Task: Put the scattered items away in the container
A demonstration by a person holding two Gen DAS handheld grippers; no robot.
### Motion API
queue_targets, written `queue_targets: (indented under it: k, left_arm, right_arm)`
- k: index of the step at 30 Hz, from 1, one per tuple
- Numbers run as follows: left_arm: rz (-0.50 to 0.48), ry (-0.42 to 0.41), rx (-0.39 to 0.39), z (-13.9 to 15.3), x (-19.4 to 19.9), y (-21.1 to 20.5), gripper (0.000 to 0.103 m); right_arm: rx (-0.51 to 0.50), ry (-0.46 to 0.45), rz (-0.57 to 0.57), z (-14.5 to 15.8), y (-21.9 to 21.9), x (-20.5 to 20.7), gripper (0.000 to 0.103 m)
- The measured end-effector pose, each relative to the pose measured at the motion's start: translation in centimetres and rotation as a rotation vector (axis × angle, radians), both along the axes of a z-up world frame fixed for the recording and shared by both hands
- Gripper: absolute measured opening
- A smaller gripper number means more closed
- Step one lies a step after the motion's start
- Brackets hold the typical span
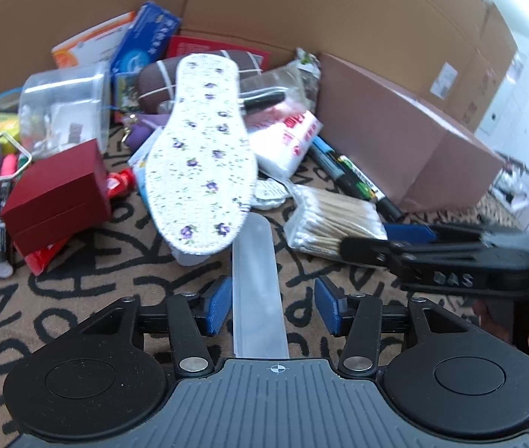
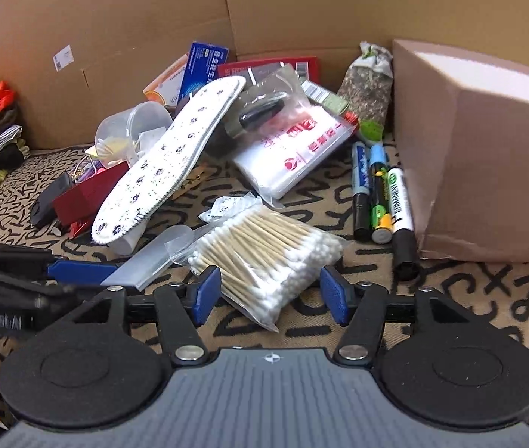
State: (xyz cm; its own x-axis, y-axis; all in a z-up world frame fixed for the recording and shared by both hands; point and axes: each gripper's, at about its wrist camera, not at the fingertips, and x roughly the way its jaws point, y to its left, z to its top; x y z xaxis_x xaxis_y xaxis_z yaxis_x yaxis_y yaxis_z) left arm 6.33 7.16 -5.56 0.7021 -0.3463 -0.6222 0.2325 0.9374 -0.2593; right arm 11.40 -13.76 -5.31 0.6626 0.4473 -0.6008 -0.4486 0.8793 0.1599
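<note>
Low in the left wrist frame, my left tongs stand apart around a frosted plastic strip, its left edge beside the left pad, a gap at the right. Above it, center frame, a floral insole leans over the clutter. Low center in the right wrist frame, my right tongs stand apart around a bag of cotton swabs on the patterned mat. At right sits the brown box, markers beside it.
</note>
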Motion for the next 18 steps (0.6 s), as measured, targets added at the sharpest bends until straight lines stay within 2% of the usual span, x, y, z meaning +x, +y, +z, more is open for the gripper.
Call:
queue_targets:
  k: [1, 3, 4, 8, 9, 12, 18]
  left_arm:
    - [0.004, -0.004, 0.026, 0.0, 0.1, -0.2, 0.054]
    - [0.011, -0.01, 0.075, -0.1, 0.2, -0.7, 0.027]
    - [0.005, -0.012, 0.09, 0.0, 0.2, -0.8, 0.027]
    - [-0.014, -0.016, 0.137, 0.1, 0.0, -1.3, 0.027]
    - [-0.02, -0.016, 0.147, 0.2, 0.0, -1.4, 0.04]
    - [-0.047, -0.02, 0.159, 0.1, 0.1, -1.9, 0.054]
    - [-0.057, -0.052, 0.232, -0.3, 0.2, -3.2, 0.053]
  right_arm:
    - [0.002, 0.004, 0.0, -0.2, 0.1, 0.2, 0.064]
    - [-0.004, -0.003, -0.005, -0.3, 0.3, 0.4, 0.065]
    - [-0.009, -0.008, -0.007, -0.4, 0.4, 0.5, 0.065]
    - [-0.025, -0.016, -0.003, -0.4, 0.3, 0.1, 0.065]
    - [-0.029, -0.016, -0.002, -0.4, 0.2, 0.1, 0.065]
    - [-0.033, -0.016, -0.004, -0.4, 0.3, 0.2, 0.065]
    - [-0.022, -0.016, -0.018, -0.5, 0.8, 0.8, 0.07]
